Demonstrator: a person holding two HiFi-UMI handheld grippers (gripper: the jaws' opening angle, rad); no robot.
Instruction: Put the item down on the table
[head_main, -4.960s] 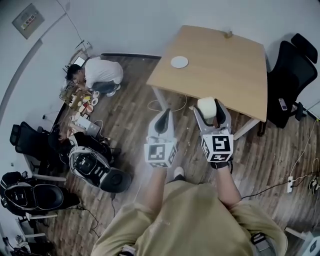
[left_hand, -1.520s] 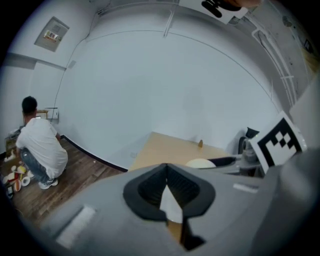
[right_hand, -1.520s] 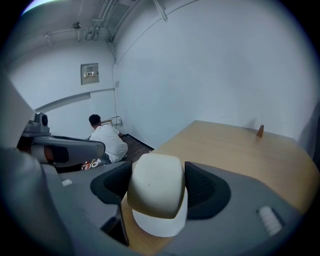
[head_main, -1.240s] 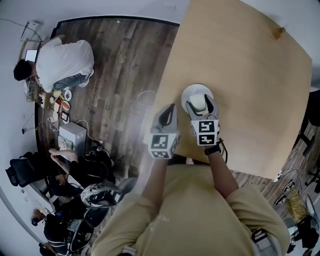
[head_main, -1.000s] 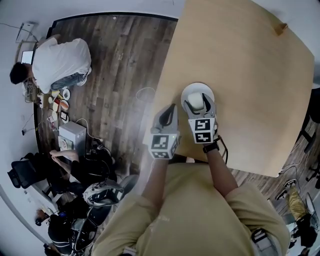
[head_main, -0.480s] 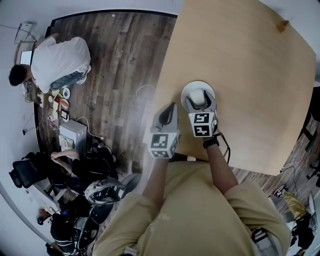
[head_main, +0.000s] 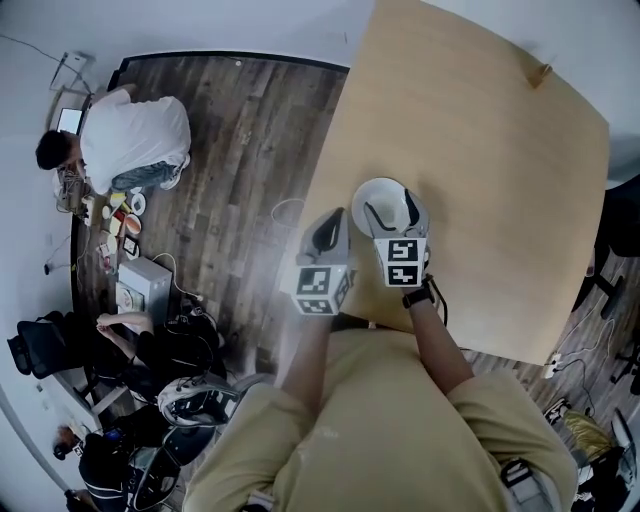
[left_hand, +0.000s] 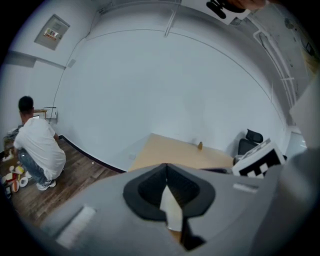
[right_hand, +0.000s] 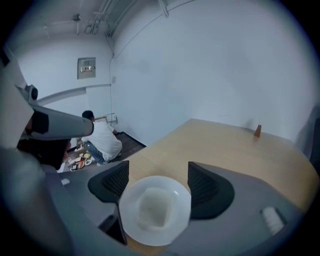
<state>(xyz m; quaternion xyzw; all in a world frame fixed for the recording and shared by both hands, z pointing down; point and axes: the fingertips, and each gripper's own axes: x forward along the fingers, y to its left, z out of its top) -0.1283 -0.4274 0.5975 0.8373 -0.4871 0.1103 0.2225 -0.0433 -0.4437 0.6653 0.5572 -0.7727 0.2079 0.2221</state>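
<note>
Low in the frame, my left hand-held gripper (head_main: 326, 222) hangs closed and empty at the near-left corner of the surface (head_main: 480, 130). Just beyond, my right hand-held gripper (head_main: 390, 204) stands wide open over the white plate (right_hand: 176, 193). The pale item (right_hand: 152, 209) lies free on the plate, and bare surface stretches away upward.

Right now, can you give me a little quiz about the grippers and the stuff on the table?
1. True or false: the right gripper is shut on the pale block.
2. Where does the pale block lie? A: on the floor. B: on the white plate on the wooden table. C: on a chair.
3. Fill in: the left gripper has its jaws ___.

Key: 1 false, its jaws stand apart above the plate. 2 B. 3 together.
</note>
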